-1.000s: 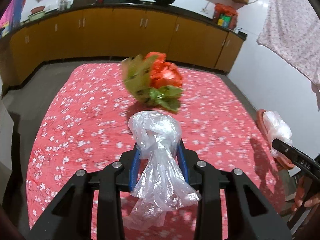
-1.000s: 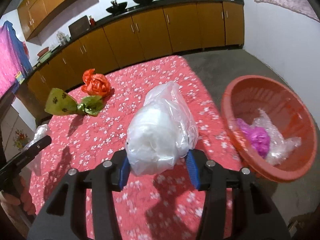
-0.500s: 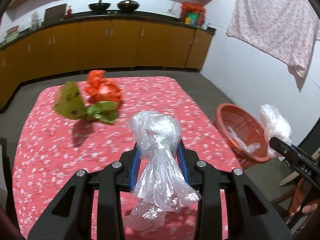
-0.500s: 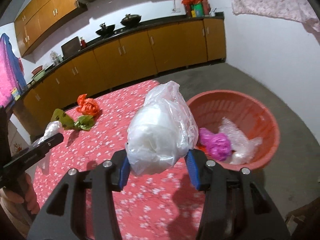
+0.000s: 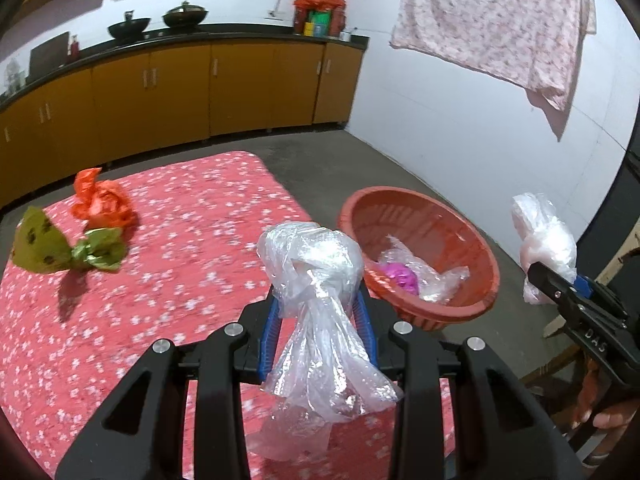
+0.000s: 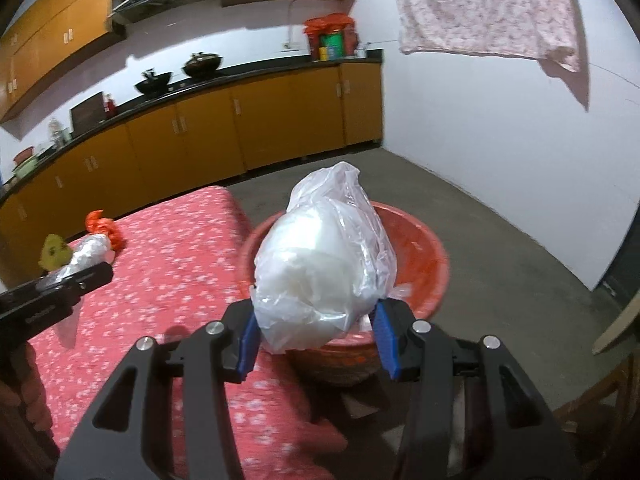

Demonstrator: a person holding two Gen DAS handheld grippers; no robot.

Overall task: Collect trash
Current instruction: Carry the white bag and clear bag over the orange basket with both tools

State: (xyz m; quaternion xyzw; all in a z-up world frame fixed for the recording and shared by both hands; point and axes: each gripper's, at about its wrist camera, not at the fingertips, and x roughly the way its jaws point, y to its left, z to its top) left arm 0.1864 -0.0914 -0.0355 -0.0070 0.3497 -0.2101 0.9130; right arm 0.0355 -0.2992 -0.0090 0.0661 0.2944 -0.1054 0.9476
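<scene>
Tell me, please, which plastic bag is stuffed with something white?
The bag in the right tongs: this white-filled bag bulges, while the left tongs' clear bag is crumpled and limp.

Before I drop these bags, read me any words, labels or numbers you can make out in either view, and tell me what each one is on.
"DAS": white letters on the black body of the right gripper, seen from the left wrist view.
Embossed lettering on the side of the left gripper, in the right wrist view: too blurred to read.
Labels on the containers on the counter: too small to read.
Nothing else legible.
</scene>
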